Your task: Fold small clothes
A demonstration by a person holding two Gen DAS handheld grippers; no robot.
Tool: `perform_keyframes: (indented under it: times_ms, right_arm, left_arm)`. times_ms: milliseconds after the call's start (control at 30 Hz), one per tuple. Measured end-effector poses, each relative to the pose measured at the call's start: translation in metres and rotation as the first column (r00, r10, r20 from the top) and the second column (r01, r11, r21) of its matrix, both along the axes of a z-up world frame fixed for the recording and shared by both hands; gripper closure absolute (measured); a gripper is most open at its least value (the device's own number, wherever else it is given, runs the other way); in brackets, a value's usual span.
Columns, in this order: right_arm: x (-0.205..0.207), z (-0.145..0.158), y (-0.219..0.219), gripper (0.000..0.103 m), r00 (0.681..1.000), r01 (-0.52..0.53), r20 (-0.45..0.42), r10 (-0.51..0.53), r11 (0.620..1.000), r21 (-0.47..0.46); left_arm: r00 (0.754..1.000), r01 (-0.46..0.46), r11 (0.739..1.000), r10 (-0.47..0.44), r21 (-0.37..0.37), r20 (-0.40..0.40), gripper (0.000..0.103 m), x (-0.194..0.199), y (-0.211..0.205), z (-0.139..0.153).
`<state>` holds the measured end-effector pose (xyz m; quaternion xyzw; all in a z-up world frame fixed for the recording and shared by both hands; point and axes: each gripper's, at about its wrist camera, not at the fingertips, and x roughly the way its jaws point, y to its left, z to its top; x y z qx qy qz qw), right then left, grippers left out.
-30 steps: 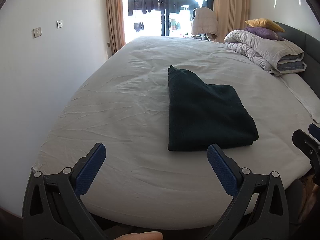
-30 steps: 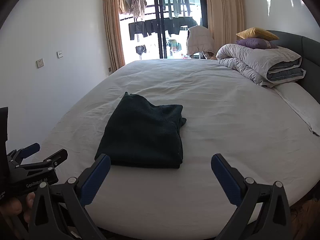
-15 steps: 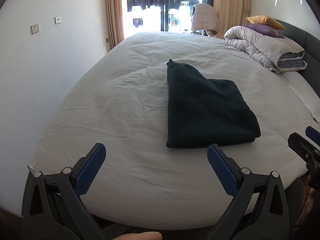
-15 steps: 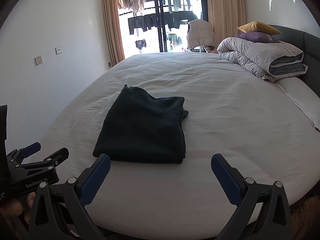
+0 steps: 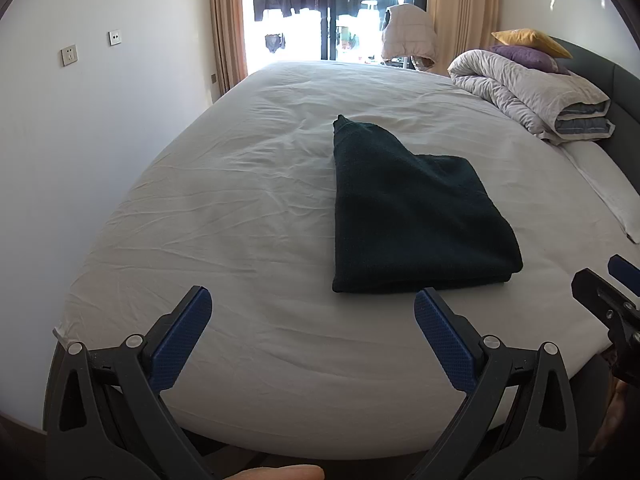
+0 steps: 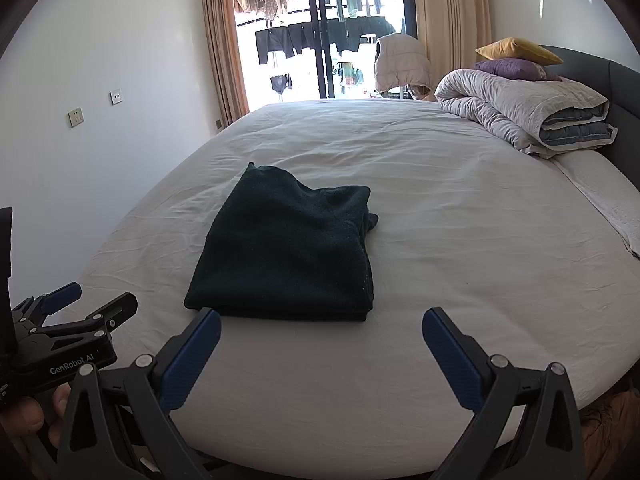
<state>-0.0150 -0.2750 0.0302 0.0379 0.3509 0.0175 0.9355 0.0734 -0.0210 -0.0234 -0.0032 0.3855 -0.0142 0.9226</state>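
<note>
A dark green garment [image 5: 412, 212] lies folded into a thick rectangle on the white bed sheet [image 5: 248, 208]; it also shows in the right wrist view [image 6: 292, 248]. My left gripper [image 5: 312, 312] is open and empty, held near the bed's front edge, just short of the garment's near edge. My right gripper [image 6: 320, 332] is open and empty, with its left fingertip [image 6: 208, 320] close to the garment's near left corner. The left gripper also shows at the left of the right wrist view [image 6: 76, 304], the right gripper at the right edge of the left wrist view [image 5: 604, 284].
A rolled grey duvet [image 6: 524, 108] with purple and yellow pillows [image 6: 516, 60] sits at the bed's far right by the dark headboard. A white pillow [image 6: 604, 196] lies on the right. A balcony door with hanging clothes [image 6: 320, 36] is behind; a white wall [image 5: 100, 120] is on the left.
Both grippers have edged slightly forward towards the bed; the garment sits a little closer to the fingertips. The garment has not moved and both jaws stay open.
</note>
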Motion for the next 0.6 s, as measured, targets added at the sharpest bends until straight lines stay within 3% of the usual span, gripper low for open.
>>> perform_keyframes:
  times_ms: [600]
  right_arm:
    - [-0.0002,-0.0035,0.0008,0.000,1.000,0.001,-0.010,-0.001,1.000,0.003]
  left_arm:
    - [1.000,-0.003,1.000,0.003,-0.004,-0.005,0.000,-0.0024,-0.0031,-0.0037]
